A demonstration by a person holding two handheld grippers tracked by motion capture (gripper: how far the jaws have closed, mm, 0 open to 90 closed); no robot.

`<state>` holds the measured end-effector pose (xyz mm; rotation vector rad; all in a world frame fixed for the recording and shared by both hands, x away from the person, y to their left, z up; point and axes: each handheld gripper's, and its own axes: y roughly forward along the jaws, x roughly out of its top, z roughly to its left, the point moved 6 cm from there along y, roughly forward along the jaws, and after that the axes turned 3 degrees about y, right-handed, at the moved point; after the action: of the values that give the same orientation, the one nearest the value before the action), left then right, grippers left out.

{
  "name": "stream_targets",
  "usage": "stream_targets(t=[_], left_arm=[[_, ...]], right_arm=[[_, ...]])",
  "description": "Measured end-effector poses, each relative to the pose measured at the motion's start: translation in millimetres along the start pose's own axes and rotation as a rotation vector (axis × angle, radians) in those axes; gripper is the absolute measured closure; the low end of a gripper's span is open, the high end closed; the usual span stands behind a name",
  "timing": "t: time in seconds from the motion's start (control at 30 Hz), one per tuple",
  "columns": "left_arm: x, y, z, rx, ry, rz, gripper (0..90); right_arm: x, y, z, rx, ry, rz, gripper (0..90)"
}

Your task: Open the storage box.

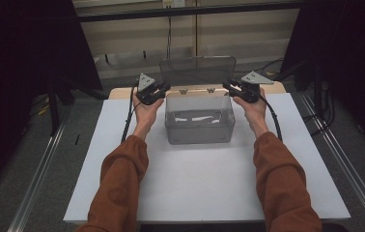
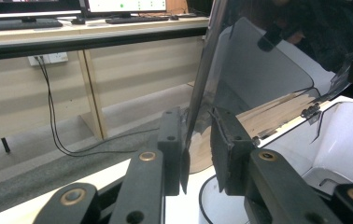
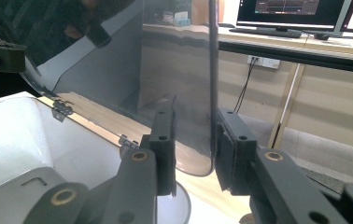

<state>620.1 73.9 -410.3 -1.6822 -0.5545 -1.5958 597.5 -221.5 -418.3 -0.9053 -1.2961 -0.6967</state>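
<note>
A clear plastic box point(image 1: 200, 126) stands on the white board at the far middle, and its hinged lid point(image 1: 197, 70) is raised upright behind it. My left gripper point(image 1: 163, 90) is at the lid's left edge. In the left gripper view the lid's edge point(image 2: 202, 79) runs down between the jaws of my left gripper point(image 2: 196, 122), which are shut on it. My right gripper point(image 1: 229, 86) is at the lid's right edge. In the right gripper view the lid's rim point(image 3: 213, 70) stands between the jaws of my right gripper point(image 3: 196, 117), with the pads against it.
The white board point(image 1: 195, 188) covers the table, with bare room in front of the box between the person's orange sleeves. Behind the table run a dark rail point(image 1: 185, 10) and a wooden bench wall point(image 1: 248, 34). Metal floor rails point(image 1: 40, 169) flank both sides.
</note>
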Motion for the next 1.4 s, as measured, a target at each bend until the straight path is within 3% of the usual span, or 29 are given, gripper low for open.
stream_targets(t=[0.37, 0.43, 0.57, 0.7, 0.87, 1.03, 1.23, 1.3, 1.4], left_arm=[[0.1, 8.2, 2.4, 0.008, -0.019, 0.026, 73.2], [-0.5, 9.7, 2.7, -0.007, -0.009, 0.038, 71.9], [-0.7, 12.9, 3.2, -0.01, -0.044, 0.028, 71.5], [-2.0, 13.6, 4.5, -0.013, -0.046, 0.036, 71.9], [-3.5, 15.3, 5.3, -0.005, -0.043, 0.059, 72.4], [-2.3, 17.9, 6.5, -0.009, -0.069, 0.066, 72.6], [-3.0, 20.2, 7.9, -0.007, -0.107, 0.068, 73.5], [-4.1, 20.9, 9.4, -0.01, -0.091, 0.083, 73.6], [-2.9, 22.8, 8.1, -0.007, -0.124, 0.069, 73.4]], right_arm=[[1.3, 4.6, -4.7, 0.006, 0.012, 0.0, 73.5], [1.2, 4.8, -4.9, 0.006, 0.007, 0.001, 73.8], [1.0, 4.9, -5.3, 0.012, 0.001, 0.0, 73.9], [2.0, 7.0, -6.4, 0.006, -0.002, 0.008, 74.2], [2.1, 10.0, -8.6, 0.003, 0.022, 0.012, 74.8], [3.7, 12.0, -9.9, 0.003, 0.038, 0.037, 75.1], [4.2, 15.4, -11.6, -0.002, 0.103, 0.053, 75.0], [5.0, 16.4, -11.9, -0.008, 0.114, 0.063, 74.8], [6.0, 17.9, -12.6, -0.01, 0.128, 0.079, 74.9]])
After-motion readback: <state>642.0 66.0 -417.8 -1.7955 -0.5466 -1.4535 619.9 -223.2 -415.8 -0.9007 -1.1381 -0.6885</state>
